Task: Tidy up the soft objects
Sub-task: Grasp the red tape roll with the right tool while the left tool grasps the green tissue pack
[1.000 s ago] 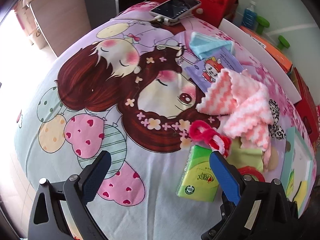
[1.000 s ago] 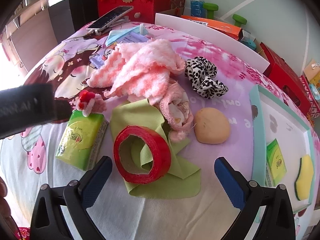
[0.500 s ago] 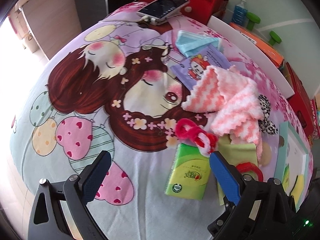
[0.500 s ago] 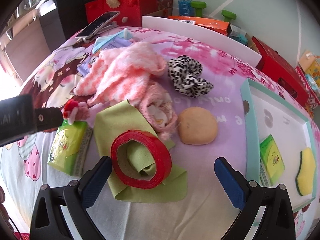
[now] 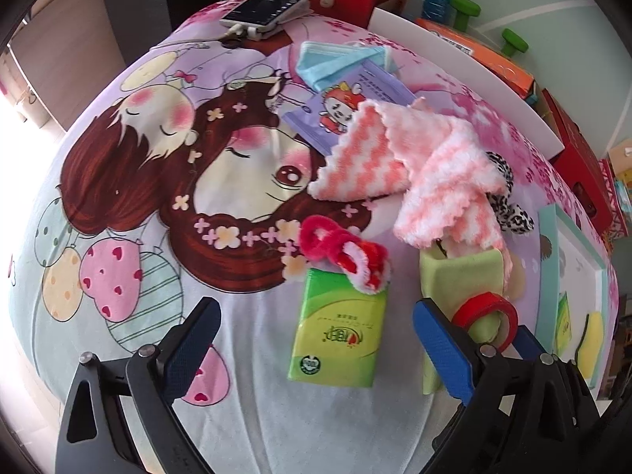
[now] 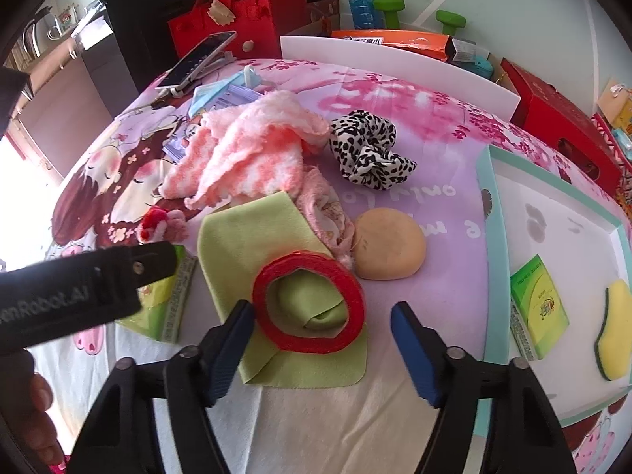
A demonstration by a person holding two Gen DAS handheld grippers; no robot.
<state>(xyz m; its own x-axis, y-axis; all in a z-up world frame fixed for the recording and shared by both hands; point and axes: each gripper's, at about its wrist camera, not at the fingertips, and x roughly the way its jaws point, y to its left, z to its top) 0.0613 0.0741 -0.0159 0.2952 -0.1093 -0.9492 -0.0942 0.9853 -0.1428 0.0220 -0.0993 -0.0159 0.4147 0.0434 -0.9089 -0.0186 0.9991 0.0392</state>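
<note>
Compared with a second ago, the right hand-held gripper (image 6: 318, 349) has narrowed its gap and its jaws are closing, with the near edge of the red tape roll (image 6: 309, 302) just ahead of and between the blue pads (image 6: 227, 349); the pads do not yet press on it. The roll lies on a folded green cloth (image 6: 252, 245) on the table (image 6: 446, 197), which is covered with a cartoon-printed sheet. Beside the cloth rest a tan round cushion-like object (image 6: 389, 249), a pink-and-white fluffy towel (image 6: 245, 150) and a leopard-print scrunchie (image 6: 369, 150). A teal-rimmed tray (image 6: 488, 213) to the right holds a green tissue pack (image 6: 539, 312) and a yellow sponge (image 6: 616, 328). In the left wrist view, the left hand-held gripper (image 5: 316, 339) hangs released above the sheet, its jaws wide apart, with a second green tissue pack (image 5: 337, 331) lying between them and untouched. A red-and-white scrunchie (image 5: 347, 254) overlaps that pack's far end. A phone (image 5: 274, 0) lies at the far edge.
</note>
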